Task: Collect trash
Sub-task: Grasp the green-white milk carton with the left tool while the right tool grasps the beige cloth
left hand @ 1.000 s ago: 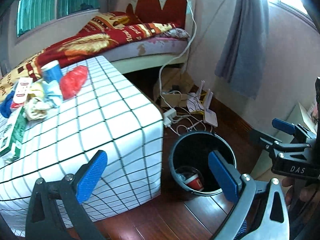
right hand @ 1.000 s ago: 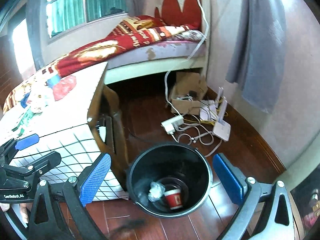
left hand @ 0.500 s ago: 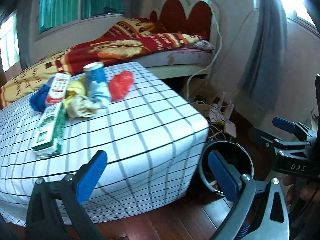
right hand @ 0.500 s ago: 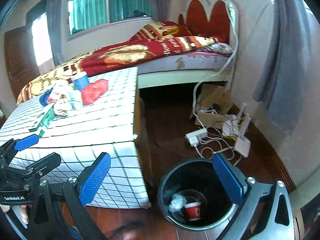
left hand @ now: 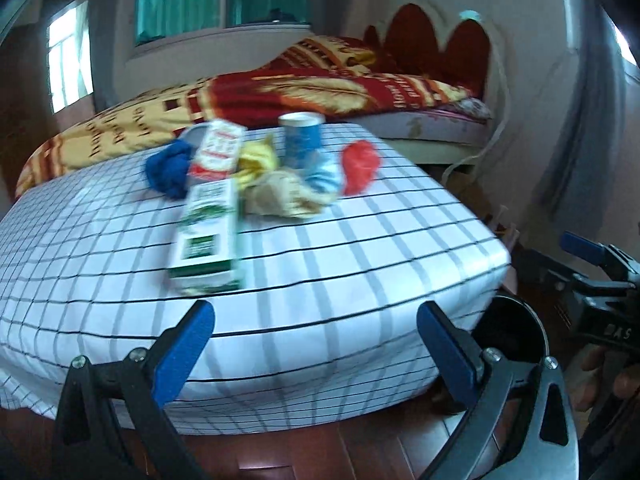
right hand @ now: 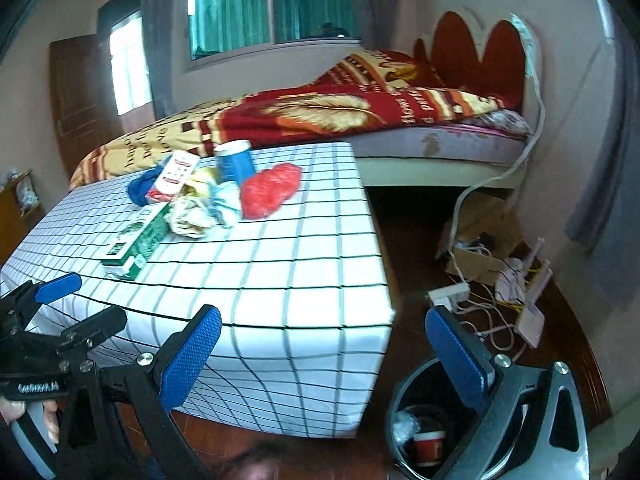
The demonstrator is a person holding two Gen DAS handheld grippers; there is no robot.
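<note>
Table draped in white cloth with a dark grid, carrying a cluster of trash near its far side; long green-and-white carton lying flat, nearest the grippers; red-and-white carton behind it, propped on the heap; crumpled blue plastic wad at the heap's left end; yellow crumpled wrapper and beige crumpled paper in the middle, touching each other; blue-and-white paper cup standing upright behind them; red crumpled plastic bag at the heap's right end; pale blue-and-white crumpled wrapper just beside the bag

Left gripper: jaws wide apart, holding nothing, low before the table's near edge; right gripper: jaws wide apart, holding nothing, off the table's near right corner

Round black waste bin on the dark wooden floor by that corner, partly hidden behind the right gripper's frame; inside it a red paper cup and a clear crumpled wrapper

Bed with red-and-gold blanket behind the table; white power strip with tangled cables and a cardboard box on the floor to the right
</note>
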